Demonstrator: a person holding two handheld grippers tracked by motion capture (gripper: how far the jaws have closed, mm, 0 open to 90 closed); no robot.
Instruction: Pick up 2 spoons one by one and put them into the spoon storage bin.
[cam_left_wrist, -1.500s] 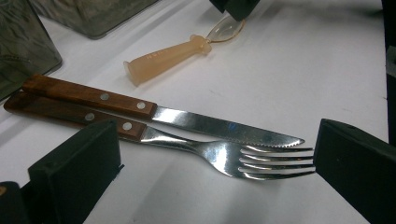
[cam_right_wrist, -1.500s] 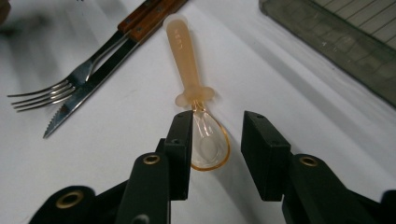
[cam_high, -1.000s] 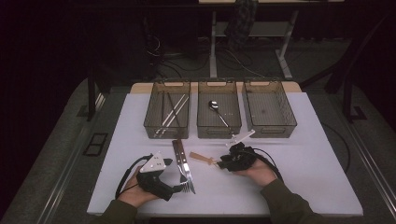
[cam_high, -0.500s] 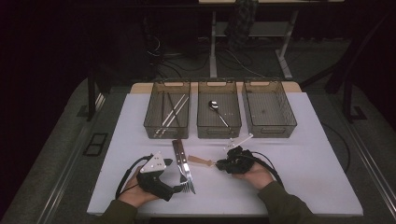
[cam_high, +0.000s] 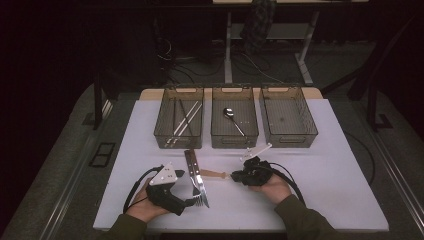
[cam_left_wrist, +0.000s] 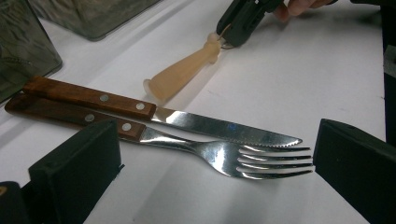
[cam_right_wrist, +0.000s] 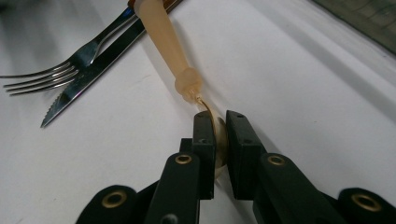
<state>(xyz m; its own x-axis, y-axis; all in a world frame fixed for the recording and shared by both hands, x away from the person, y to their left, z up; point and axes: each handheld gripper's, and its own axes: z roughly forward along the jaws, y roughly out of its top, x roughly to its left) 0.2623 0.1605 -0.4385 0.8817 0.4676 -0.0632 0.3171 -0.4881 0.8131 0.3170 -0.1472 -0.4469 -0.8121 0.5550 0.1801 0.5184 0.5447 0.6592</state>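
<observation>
A knife (cam_high: 192, 166) and a fork (cam_high: 199, 193), both with wooden handles, lie side by side on the white table (cam_high: 320, 190). My left gripper (cam_high: 193, 201) is open, its jaws standing on either side of the fork (cam_left_wrist: 224, 158) tines and the knife (cam_left_wrist: 224, 130) tip. My right gripper (cam_high: 234, 176) is shut on the bowl of a small cream-handled spoon (cam_high: 215, 174). The spoon's handle (cam_right_wrist: 163, 37) points toward the knife and fork and rests low on the table. The spoon's bowl is mostly hidden between the jaws.
Three mesh baskets stand in a row at the back. The left basket (cam_high: 178, 142) holds long metal pieces (cam_high: 182, 120), the middle basket (cam_high: 234, 142) a metal spoon (cam_high: 231, 115), and the right basket (cam_high: 290, 141) shows nothing inside. The table's front edge runs just beneath both hands.
My right gripper, holding the cream-handled spoon, has shifted slightly left and toward the front. The left gripper, knife and fork have stayed in place.
</observation>
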